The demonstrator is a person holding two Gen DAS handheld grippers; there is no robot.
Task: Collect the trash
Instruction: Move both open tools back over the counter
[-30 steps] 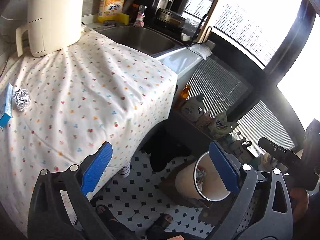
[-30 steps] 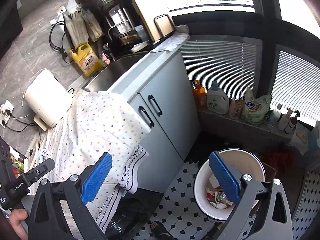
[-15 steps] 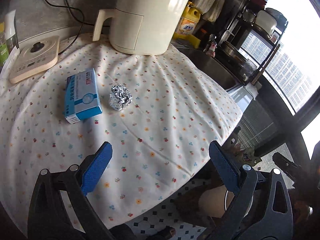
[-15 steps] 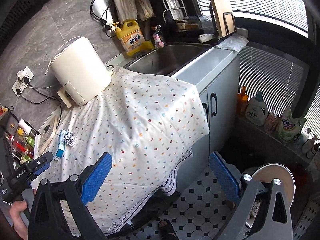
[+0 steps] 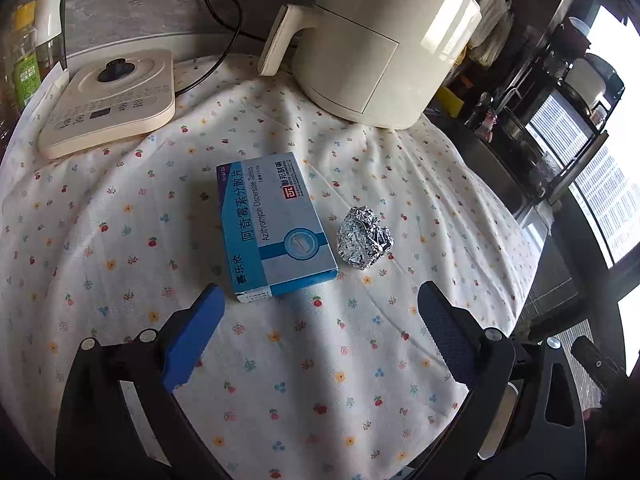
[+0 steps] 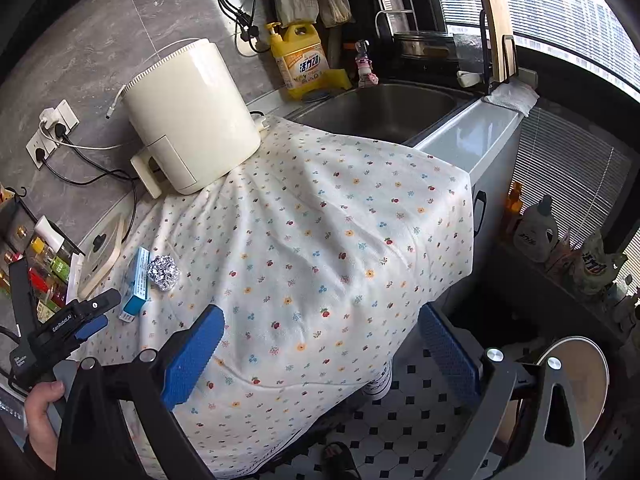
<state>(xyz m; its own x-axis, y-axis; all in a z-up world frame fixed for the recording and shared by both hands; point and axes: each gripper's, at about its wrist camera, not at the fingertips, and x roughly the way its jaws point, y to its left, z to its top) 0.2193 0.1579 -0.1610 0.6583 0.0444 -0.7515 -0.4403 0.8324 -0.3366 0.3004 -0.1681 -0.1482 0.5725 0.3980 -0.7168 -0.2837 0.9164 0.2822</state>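
Note:
A blue and white medicine box (image 5: 272, 226) lies on the flowered cloth (image 5: 320, 360), with a crumpled foil ball (image 5: 364, 242) just to its right. My left gripper (image 5: 320, 336) is open and empty, hovering just short of the box. In the right wrist view the box (image 6: 138, 280) and the foil ball (image 6: 163, 273) lie at the cloth's left edge, with the left gripper (image 6: 80, 320) beside them. My right gripper (image 6: 320, 352) is open and empty above the cloth's front edge. The white trash bin (image 6: 576, 384) stands on the floor at the lower right.
A cream air fryer (image 5: 380, 40) and a flat cream kettle base (image 5: 108, 104) stand at the back of the cloth. The sink (image 6: 384, 108), a yellow detergent bottle (image 6: 300, 60) and a dish rack (image 6: 432, 40) lie beyond. Bottles (image 6: 536, 228) line a low ledge on the right.
My left gripper has moved in over the cloth toward the box and foil ball, which now look much closer. My right gripper has swung left, away from the bin.

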